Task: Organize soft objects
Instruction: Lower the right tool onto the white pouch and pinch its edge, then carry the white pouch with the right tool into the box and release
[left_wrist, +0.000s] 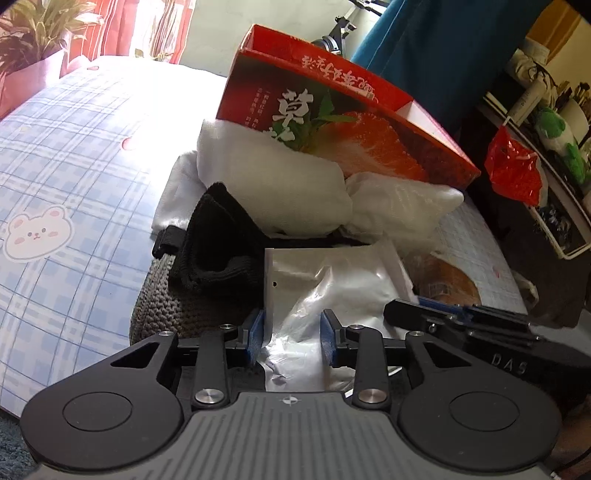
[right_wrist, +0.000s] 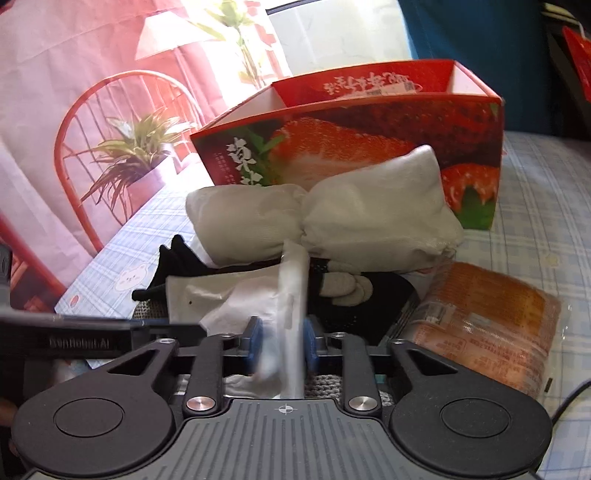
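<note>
Both tools meet on one crinkled silvery plastic pouch (left_wrist: 325, 284) at the near edge of a bed (left_wrist: 74, 155) with a blue checked sheet. Left tool (left_wrist: 291, 341) has its blue pads pressed against the pouch's lower end, grasping it. Right tool (right_wrist: 282, 349) is clenched on a raised fold of the same pouch, which looks blurred in its view. Under the pouch lies one grey knitted piece (left_wrist: 162, 306). Directly behind it sit one black fabric item (left_wrist: 218, 243) and two white cloth bundles (right_wrist: 321, 218), blocking the way to one open red strawberry-printed box (right_wrist: 354, 136) standing at the back. One orange plastic-wrapped pack (right_wrist: 487, 325) lies to the right, just beside the pile. A curtain printed with a chair and plants (right_wrist: 92, 122) hangs beyond the bed.
</note>
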